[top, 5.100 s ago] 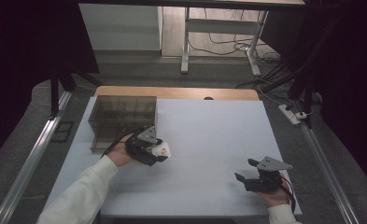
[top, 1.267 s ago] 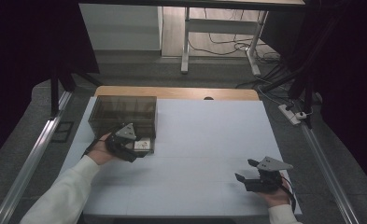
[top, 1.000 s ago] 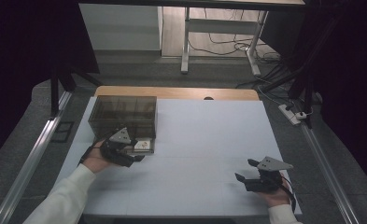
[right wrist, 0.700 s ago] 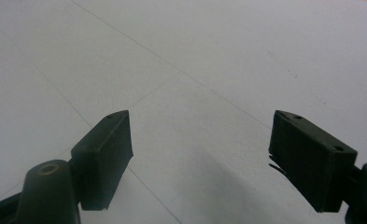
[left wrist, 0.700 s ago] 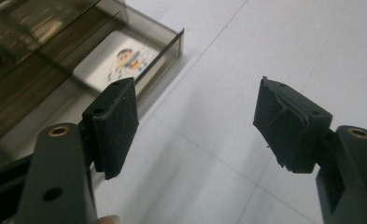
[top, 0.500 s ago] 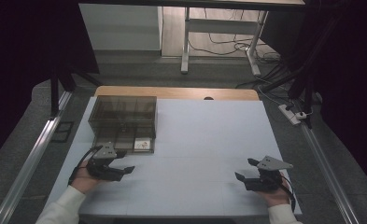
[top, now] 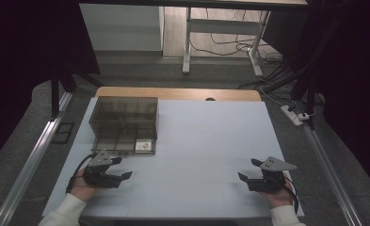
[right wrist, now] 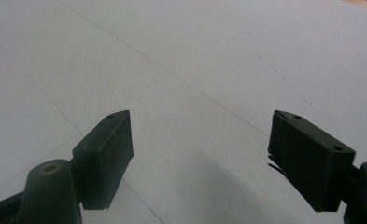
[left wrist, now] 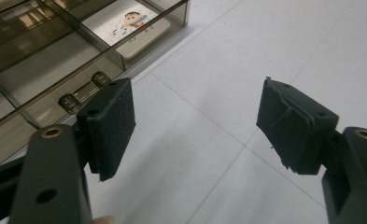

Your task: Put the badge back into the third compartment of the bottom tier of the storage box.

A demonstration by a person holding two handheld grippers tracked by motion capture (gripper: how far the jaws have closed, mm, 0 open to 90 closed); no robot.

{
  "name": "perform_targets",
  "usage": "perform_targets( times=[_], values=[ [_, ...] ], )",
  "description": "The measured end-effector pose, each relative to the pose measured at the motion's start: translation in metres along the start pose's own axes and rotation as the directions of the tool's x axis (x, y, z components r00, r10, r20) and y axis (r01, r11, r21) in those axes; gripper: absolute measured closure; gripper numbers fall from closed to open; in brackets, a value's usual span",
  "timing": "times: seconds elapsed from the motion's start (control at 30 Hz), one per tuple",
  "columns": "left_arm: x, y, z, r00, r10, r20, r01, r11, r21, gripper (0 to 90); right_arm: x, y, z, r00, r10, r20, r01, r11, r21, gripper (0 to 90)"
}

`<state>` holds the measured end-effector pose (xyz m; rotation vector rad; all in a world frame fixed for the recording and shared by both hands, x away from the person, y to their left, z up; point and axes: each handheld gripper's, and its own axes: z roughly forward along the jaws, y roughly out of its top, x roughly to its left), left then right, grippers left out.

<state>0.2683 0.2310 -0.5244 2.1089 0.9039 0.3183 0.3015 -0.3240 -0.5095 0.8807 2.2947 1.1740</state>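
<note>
Left claw (left wrist: 195, 121) and right claw (right wrist: 200, 158) gaping empty, cartoon-boy card (left wrist: 132, 25) in smoky organizer box (top: 124, 123), writing unreadable

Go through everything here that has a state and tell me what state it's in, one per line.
Left gripper: open, holding nothing.
Right gripper: open, holding nothing.
Smoked plastic compartment box: no lid on it, upright on the table.
Cartoon card: lying flat in a front corner compartment of the box.

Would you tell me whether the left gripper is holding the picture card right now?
No; the left gripper stands open and empty, while the picture card lies in a compartment of the smoky organizer box.
</note>
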Motion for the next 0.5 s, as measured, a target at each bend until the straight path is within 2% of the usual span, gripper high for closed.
perform_targets(
  times=[0.17,0.5],
  values=[
    [0.0018,0.0004,-0.0005,1.0000,-0.004,0.001,0.004,0.9999,-0.015,27.1,0.0002,-0.0009,0.0005,0.9999,-0.010,0.007,0.010,0.9999,0.014,22.0],
    [0.0024,-0.0007,0.0001,1.0000,-0.004,0.001,0.004,1.0000,-0.009,25.4,0.0032,-0.0012,-0.0002,0.9998,-0.020,-0.005,0.020,0.9997,0.013,21.7]
  ],
)
